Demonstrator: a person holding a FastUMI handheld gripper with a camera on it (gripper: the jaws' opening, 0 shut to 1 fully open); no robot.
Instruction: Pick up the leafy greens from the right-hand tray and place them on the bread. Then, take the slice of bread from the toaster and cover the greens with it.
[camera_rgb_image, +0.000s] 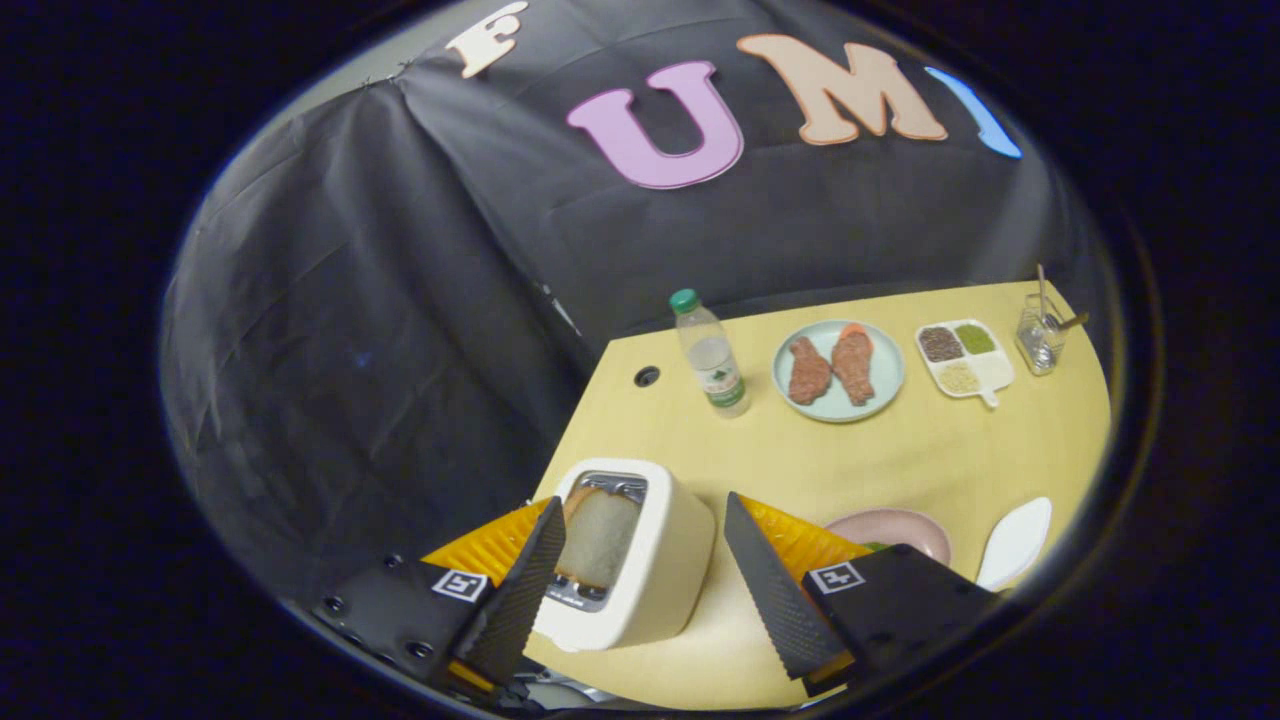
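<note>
Claw (640, 560) wide open, empty, fingers astride toaster (640, 560) with bread slice (600, 540) inside.

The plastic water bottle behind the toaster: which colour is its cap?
Green. The clear plastic water bottle has a green cap, seen best in the gripper view, beyond the open jaws.
</note>
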